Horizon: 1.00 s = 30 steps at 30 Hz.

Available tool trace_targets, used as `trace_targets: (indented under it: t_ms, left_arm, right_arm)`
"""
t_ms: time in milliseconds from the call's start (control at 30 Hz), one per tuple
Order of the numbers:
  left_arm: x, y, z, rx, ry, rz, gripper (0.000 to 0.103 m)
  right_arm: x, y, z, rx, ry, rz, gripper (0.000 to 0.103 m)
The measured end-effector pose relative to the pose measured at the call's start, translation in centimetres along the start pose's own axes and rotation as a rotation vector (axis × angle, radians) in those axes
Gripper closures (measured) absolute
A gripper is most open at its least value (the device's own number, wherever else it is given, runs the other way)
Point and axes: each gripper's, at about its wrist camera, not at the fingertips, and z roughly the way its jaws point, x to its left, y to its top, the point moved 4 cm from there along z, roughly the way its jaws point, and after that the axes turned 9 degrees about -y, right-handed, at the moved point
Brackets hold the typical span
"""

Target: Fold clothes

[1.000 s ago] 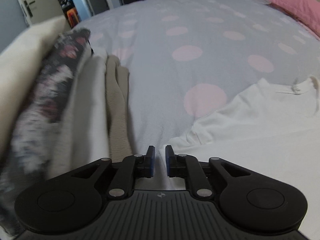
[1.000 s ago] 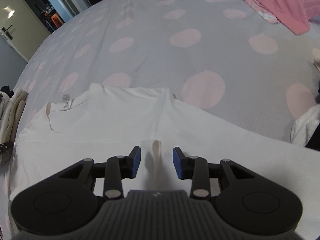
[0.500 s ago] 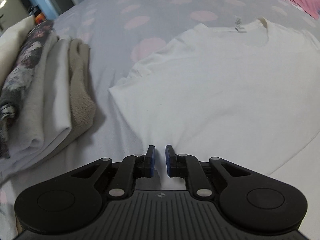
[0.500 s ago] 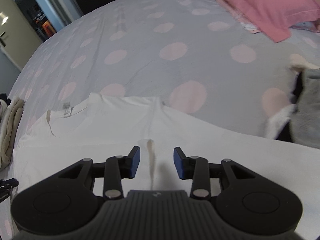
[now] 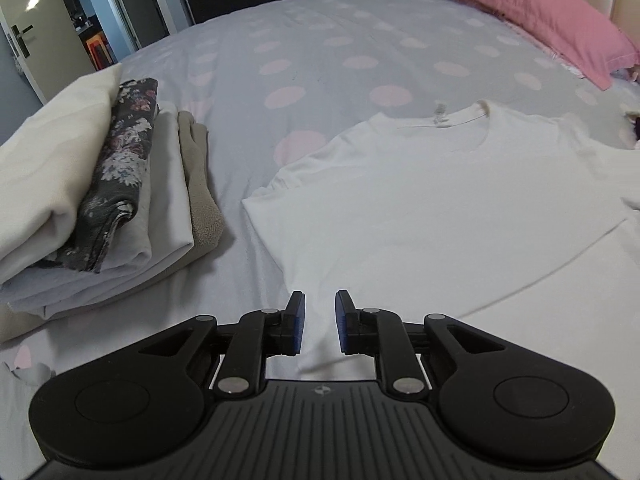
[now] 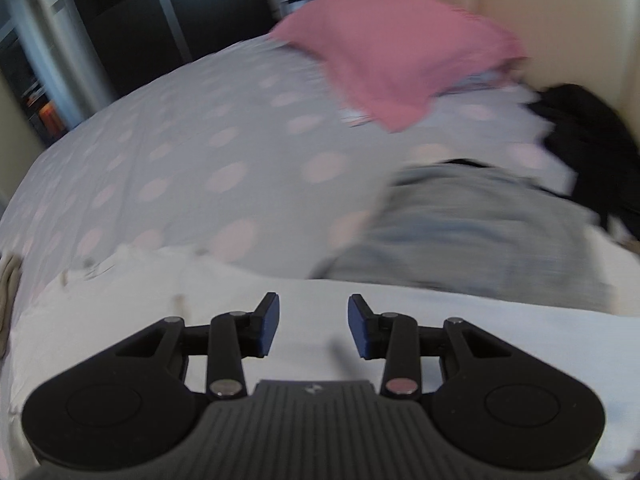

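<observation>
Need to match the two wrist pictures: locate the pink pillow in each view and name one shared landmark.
Left wrist: pink pillow, far upper right on the bed.
Right wrist: same pillow, top centre-right, blurred.
Shared landmark: the white T-shirt's neck label.

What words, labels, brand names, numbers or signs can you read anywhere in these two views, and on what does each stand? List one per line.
No text can be read in either view.
Neck label inside the collar of the white T-shirt: grey print, too small and blurred to read.
Small round emblem on the left tool's body: a mark, no letters.
The like emblem on the right tool: blurred.
</observation>
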Motion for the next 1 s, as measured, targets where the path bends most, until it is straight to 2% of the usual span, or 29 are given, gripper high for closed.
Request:
trace_targets:
  t_ms: [167, 400, 567, 767, 800, 867, 933, 1000]
  left_arm:
    - [-0.6, 0.1, -1.5, -0.03, 0.023, 0.009, 0.088]
    - [-1.1, 0.0, -2.2, -0.031, 0.044, -0.028, 0.088]
    - [-2.4, -0.2, -1.8, -0.009, 0.06, -0.004, 0.087]
    - [-3.8, -0.1, -1.3, 0.0, 0.063, 0.018, 0.08]
    - [-4.0, -0.1, -1.2, 0.003, 0.064, 0.026, 0.08]
    - [-4.3, -0.2, -0.9, 0.012, 0.063, 0.042, 0.08]
    - [-4.5, -0.1, -0.8, 0.01, 0.059, 0.049, 0.08]
    - [-4.7, 0.0, -0.8, 0.006, 0.051, 0.05, 0.08]
  right_arm:
    - [-9.6, -0.4, -2.9, -0.027, -0.074, 0.095, 0.062]
    - [-18.9, -1.4, -3.7, -0.011, -0.17, 0.121, 0.062]
    - [-22.7, -2.7, -2.0, 0.015, -0.191, 0.159, 0.062]
    - [-23.8, -3.7, 0.1, 0.036, -0.171, 0.211, 0.062]
    - [-23.8, -3.7, 0.1, 0.033, -0.161, 0.215, 0.065]
    - [-23.4, -3.6, -0.3, 0.023, -0.139, 0.209, 0.087]
    - [-22.7, -3.2, -1.3, 0.003, -0.116, 0.186, 0.097]
    - [-21.7, -2.7, -2.7, -0.013, -0.079, 0.178, 0.1]
